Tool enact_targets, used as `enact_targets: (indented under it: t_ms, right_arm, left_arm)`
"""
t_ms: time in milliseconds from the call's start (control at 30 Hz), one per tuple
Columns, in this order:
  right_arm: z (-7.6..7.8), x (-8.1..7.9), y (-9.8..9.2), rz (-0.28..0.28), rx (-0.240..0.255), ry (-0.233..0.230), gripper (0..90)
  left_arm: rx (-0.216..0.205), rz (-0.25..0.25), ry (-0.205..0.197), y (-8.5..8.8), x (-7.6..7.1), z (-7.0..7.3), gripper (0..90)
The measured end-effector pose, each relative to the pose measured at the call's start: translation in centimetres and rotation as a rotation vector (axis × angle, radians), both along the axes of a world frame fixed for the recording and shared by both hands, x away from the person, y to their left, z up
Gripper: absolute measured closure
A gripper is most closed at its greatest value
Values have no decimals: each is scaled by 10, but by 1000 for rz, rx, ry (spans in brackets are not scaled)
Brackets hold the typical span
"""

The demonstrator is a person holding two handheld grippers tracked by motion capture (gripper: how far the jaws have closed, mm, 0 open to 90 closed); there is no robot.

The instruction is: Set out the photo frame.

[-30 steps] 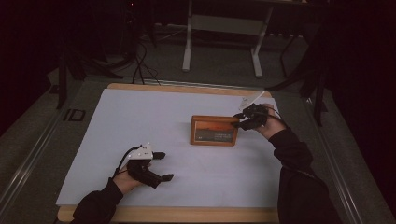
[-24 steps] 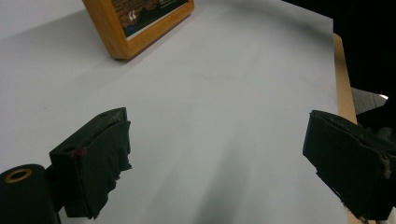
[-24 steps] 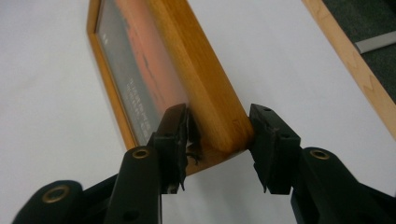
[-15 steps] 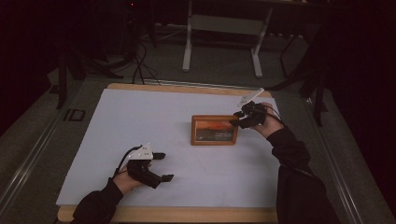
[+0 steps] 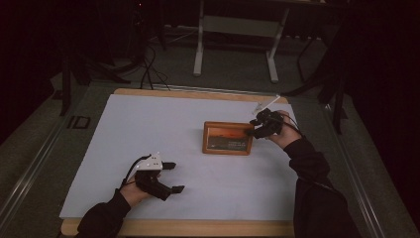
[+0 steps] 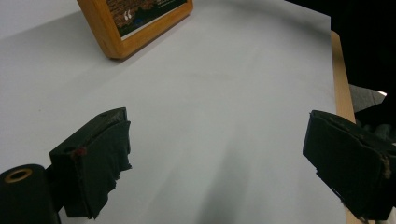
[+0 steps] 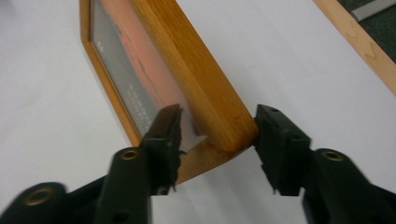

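The picture frame [image 5: 227,138] is honey-coloured wood, with an orange-red picture above a dark band of small white lettering. It lies on a white sheet [image 5: 148,129] over a pale wooden tabletop [image 5: 188,93]. Both grippers have black jaws; the left gripper [image 5: 173,177] carries a white top. The person's sleeves [image 5: 317,193] are black.

A wooden picture frame [image 5: 228,138] with an orange-toned print and white lettering is seen on the white table cover [image 5: 148,129], right of centre. Its far right corner [image 7: 233,128] is raised between the right gripper [image 7: 217,135] jaws.
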State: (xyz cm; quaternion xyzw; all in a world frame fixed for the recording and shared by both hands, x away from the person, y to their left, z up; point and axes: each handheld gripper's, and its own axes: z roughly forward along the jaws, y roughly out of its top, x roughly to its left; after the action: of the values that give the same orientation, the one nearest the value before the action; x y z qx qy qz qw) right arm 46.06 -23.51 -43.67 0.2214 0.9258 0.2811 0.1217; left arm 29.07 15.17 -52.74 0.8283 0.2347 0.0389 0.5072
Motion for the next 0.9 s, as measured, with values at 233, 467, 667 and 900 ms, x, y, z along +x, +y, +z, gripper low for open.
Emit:
enact_targets:
  t_ms: [233, 467, 667, 900]
  right_arm:
    - [2, -6, -4, -12, 36, -20, 343]
    - [0, -22, -15, -46, 109, -30, 151]
    - [-8, -38, -26, -80, 153, -69, 123]
    - [-29, -62, -35, -96, 186, -64, 123]
  left_arm:
    - [7, -3, -6, 0, -1, 0, 78]
    - [5, -8, -13, -1, -2, 0, 78]
    - [6, -9, -15, -2, -3, 0, 78]
    - [7, -12, -19, -3, -4, 0, 78]
